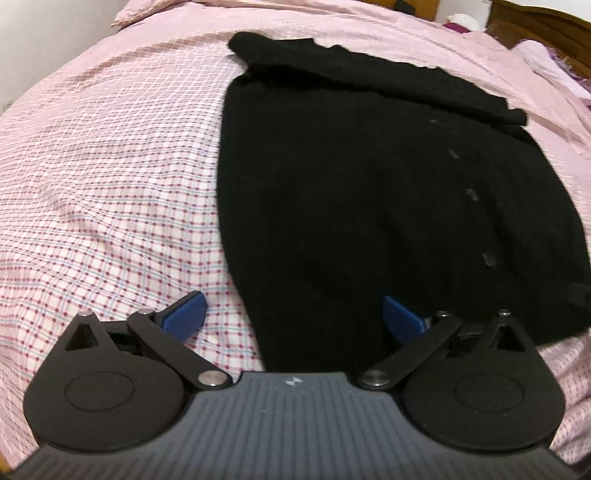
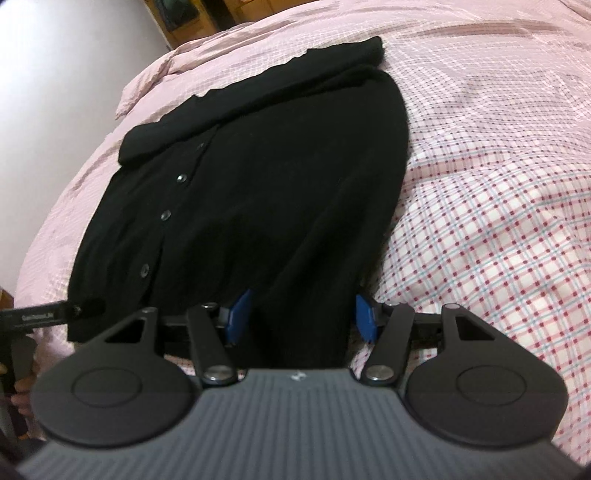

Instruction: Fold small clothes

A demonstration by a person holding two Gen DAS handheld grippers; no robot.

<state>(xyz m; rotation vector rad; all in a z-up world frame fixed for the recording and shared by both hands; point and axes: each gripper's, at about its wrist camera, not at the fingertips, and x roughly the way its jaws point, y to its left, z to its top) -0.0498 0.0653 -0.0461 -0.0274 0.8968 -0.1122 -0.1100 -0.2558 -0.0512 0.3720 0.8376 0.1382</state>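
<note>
The black knit cardigan [image 1: 369, 206] lies flat on the pink checked bedspread [image 1: 110, 184], sleeves folded across its top, dark buttons down the front. The left gripper [image 1: 293, 314] stands apart over its hem corner; the right gripper [image 2: 301, 314] straddles the other hem corner, blue pads apart.

cardigan [image 1: 369, 192] lies flat on the bedspread [image 1: 103, 192], hem near, collar end far; a sleeve [image 1: 369, 74] is folded across its far end; button row [image 2: 162, 216] runs near-to-far along its left part in the right wrist view; left gripper [image 1: 293, 314] straddles the near left hem corner; right gripper [image 2: 303, 314] straddles the near right hem; pillow [image 1: 155, 11] far left
</note>
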